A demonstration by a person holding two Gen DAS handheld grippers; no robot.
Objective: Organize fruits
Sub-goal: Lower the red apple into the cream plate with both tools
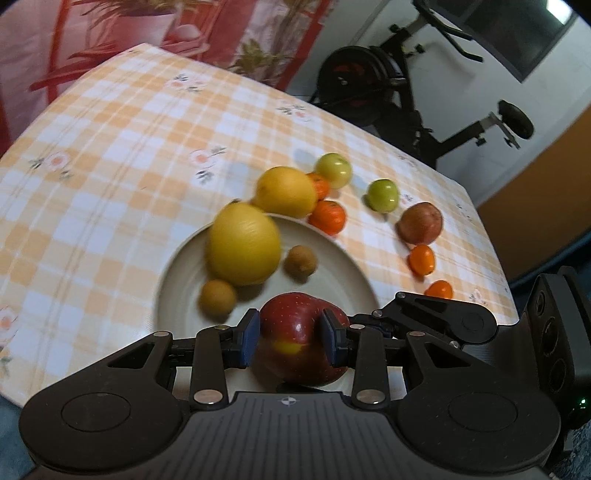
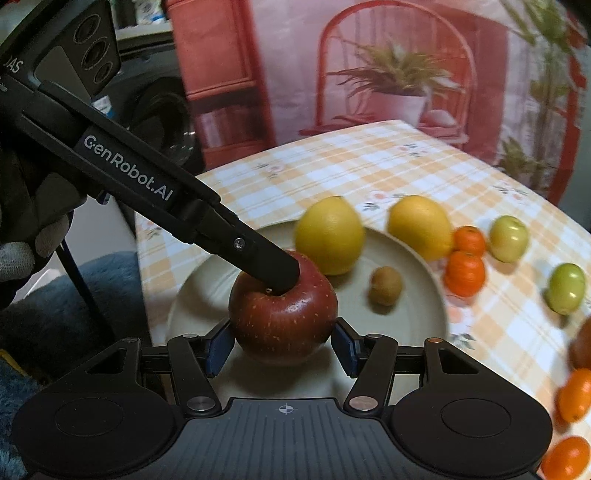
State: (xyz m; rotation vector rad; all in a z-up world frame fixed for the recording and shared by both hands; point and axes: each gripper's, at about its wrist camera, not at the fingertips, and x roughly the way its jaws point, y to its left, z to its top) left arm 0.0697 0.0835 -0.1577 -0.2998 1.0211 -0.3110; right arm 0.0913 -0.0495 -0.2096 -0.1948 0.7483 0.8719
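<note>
Two large yellow citrus fruits show in the left wrist view: one yellow fruit (image 1: pixel 243 245) on the plate (image 1: pixel 332 254), another yellow fruit (image 1: pixel 285 191) just beyond its rim. Two small brown fruits, one brown fruit (image 1: pixel 301 260) and a second brown fruit (image 1: pixel 218 297), also lie on the plate. Off the plate on the bench (image 1: pixel 122 147) sit two green apples, four small orange fruits and one reddish-brown fruit (image 1: pixel 420 222). The left gripper (image 1: pixel 289 336) has its blue fingers (image 1: pixel 250 334) pressed on either side of the red apple (image 1: pixel 295 332), over the plate's near edge. The bench wears an orange-and-white checked cloth with flowers; behind stand an exercise bike (image 1: pixel 399 92) and a red printed curtain (image 1: pixel 229 29).

In the right wrist view, one red apple (image 2: pixel 282 317) sits between the right gripper (image 2: pixel 282 345) fingers (image 2: pixel 221 347), which touch its sides and clasp it over the plate (image 2: pixel 406 306). The left gripper's black finger (image 2: pixel 258 254) rests on the apple's top. A gloved hand (image 2: pixel 33 221) holds that tool. One yellow fruit and one brown fruit lie on the plate here; the second yellow fruit, two green apples and several orange fruits lie on the cloth.
</note>
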